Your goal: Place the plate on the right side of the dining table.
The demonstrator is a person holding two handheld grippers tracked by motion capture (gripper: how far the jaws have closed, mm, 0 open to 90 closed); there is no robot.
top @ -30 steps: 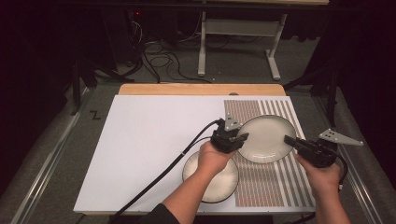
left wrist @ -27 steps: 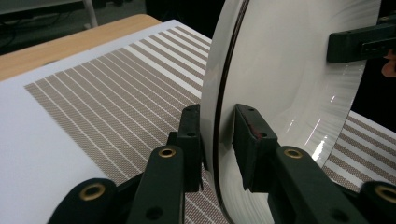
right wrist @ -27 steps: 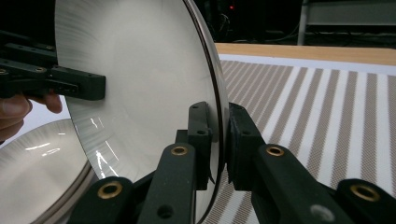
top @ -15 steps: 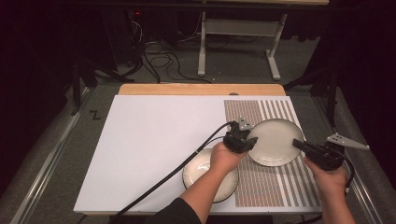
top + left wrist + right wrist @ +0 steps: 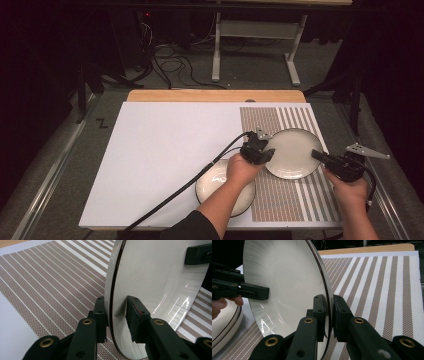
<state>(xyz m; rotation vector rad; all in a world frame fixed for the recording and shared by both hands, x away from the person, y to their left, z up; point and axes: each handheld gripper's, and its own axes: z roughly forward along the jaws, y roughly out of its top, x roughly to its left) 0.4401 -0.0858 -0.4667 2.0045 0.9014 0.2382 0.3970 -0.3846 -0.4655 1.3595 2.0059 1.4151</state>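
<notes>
A white plate point(image 5: 292, 150) with a dark rim hangs low over the striped mat point(image 5: 300, 200), held from both sides. My left gripper point(image 5: 257, 150) is shut on its left rim; in the left gripper view point(image 5: 115, 312) the pads point(image 5: 133, 315) sit on either face of the plate point(image 5: 155, 277). On the opposite rim my right gripper point(image 5: 325, 159) is shut as well, its jaws pinching the edge point(image 5: 329, 307) of the plate point(image 5: 287, 277). Whether the plate touches the mat I cannot tell.
A second white plate point(image 5: 220, 192) lies on the table under my left forearm, half on the white board point(image 5: 165, 150). Beyond the wooden far edge point(image 5: 215, 95), cables and a metal stand point(image 5: 255, 35) sit on the floor.
Both grippers have carried the plate a little to the right and lower over the striped mat. Over the last half second they have barely moved.
</notes>
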